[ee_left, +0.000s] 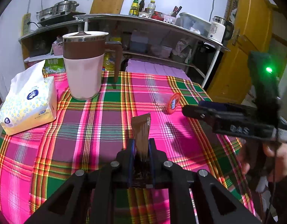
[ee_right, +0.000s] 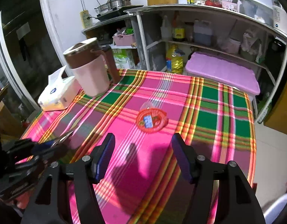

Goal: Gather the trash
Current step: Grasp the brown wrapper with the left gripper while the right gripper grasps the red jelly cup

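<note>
Between the left gripper's (ee_left: 141, 149) jaws a brown wrapper (ee_left: 141, 130) stood pinched upright, lifted off the plaid desk (ee_left: 98, 123) for disposal. Just ahead of the right gripper's (ee_right: 143, 155) wide-spread jaws lay a clear red-lidded cup (ee_right: 151, 119), seemingly the next pickup.

jug (ee_left: 83, 65) behind tissue pack (ee_left: 28, 102), both left on table (ee_left: 109, 112) (cup (ee_left: 170, 103) right).
</note>
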`<state>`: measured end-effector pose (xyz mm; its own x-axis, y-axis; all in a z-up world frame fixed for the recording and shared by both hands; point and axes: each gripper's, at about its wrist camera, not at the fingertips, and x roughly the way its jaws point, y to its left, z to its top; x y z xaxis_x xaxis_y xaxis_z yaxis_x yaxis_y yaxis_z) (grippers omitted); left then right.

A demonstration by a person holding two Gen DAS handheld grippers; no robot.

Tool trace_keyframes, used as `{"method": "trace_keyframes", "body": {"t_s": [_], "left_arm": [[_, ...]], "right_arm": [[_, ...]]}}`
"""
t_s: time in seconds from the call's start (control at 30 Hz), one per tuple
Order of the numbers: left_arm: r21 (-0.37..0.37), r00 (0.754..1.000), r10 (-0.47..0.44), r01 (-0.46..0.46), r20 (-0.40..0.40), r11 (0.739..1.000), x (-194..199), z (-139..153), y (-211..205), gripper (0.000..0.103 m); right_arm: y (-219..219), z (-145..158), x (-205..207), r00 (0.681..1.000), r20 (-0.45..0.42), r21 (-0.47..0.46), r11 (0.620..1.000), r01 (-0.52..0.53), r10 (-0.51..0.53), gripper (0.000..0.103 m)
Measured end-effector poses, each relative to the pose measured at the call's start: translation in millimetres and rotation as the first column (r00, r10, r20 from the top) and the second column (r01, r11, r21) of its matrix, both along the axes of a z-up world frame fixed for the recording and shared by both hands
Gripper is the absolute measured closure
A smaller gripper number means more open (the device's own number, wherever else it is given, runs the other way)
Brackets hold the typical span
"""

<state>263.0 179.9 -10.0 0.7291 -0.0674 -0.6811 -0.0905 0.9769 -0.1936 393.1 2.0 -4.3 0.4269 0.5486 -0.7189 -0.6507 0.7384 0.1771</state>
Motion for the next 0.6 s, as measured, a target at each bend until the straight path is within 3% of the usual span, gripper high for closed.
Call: {"method": "trace_keyframes", "body": {"t_s": [0.2, 0.6], "left_arm": [[-0.021, 1.0, -0.004, 0.004, 0.0, 1.0, 4.5, -5.1, 4.7, 0.089], [-0.03, 1.0, -0.011, 0.01, -0.015, 1.0, 9.3, -13.5, 5.2, 0.089]], "right_arm": [[12.7, -12.0, 29.2, 1.0, -0.002, -0.012, 1.0, -0.006, 0.006, 0.04], [33.3, -28.0, 48.9, 0.999, -0.042, -0.043, 0.999, -0.028, 0.027, 0.042]]}}
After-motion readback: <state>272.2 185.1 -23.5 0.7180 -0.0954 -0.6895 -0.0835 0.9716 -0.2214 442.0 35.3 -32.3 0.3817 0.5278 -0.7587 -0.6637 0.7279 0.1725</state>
